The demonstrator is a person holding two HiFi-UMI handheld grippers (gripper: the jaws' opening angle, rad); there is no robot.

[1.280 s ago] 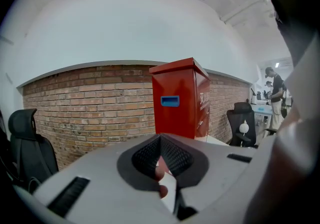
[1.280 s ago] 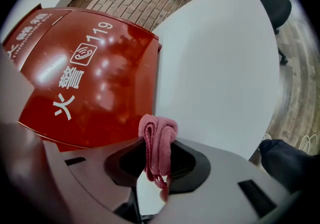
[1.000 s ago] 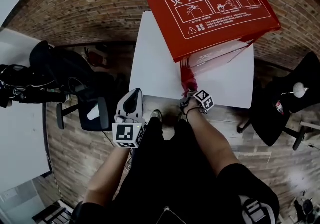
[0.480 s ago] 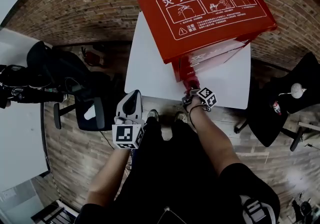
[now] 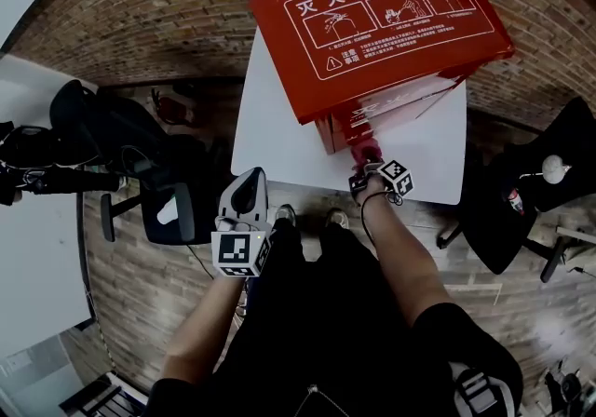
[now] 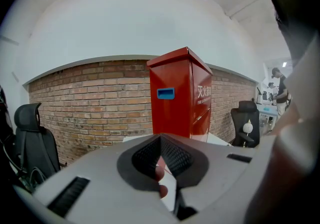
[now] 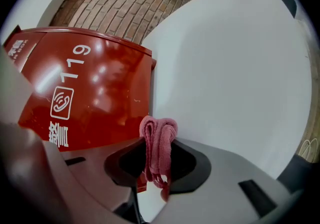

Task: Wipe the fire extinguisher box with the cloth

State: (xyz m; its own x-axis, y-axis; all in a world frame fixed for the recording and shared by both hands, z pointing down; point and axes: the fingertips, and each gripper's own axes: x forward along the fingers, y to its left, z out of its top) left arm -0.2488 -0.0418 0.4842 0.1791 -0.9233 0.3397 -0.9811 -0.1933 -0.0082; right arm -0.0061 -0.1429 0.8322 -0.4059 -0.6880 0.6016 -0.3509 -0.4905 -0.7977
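The right gripper (image 7: 159, 154) was clenched on the bunched pink cloth (image 7: 158, 133), which looked soft and light, just beside the red box (image 5: 382, 24) on the white table (image 5: 279, 127), while the left gripper (image 6: 161, 143) hung closed and empty.

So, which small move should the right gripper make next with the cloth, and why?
Probably push the cloth onto the fire extinguisher box and sweep toward the 119 print. The right gripper is shut on the cloth, beside the box's edge; whether it touches is unclear.
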